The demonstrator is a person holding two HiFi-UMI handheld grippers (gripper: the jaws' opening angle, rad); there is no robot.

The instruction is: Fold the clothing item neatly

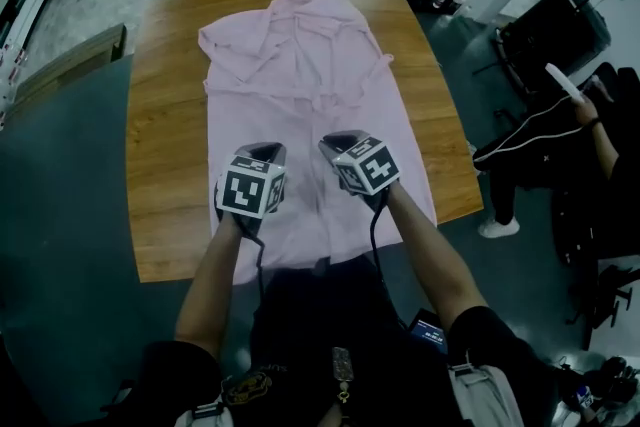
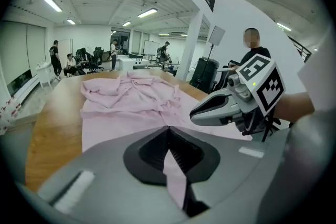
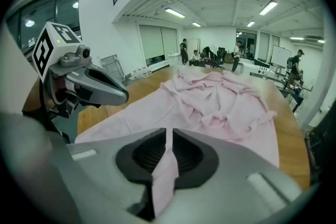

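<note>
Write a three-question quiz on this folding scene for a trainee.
1. True or false: the left gripper is shut on the pink garment.
2. What does the garment lie on? A: a wooden table. B: a grey carpet. C: a black chair.
3. How many grippers pinch cloth between their jaws?

Key: 1 true. 2 A. 3 two; the right gripper holds a fold as well.
</note>
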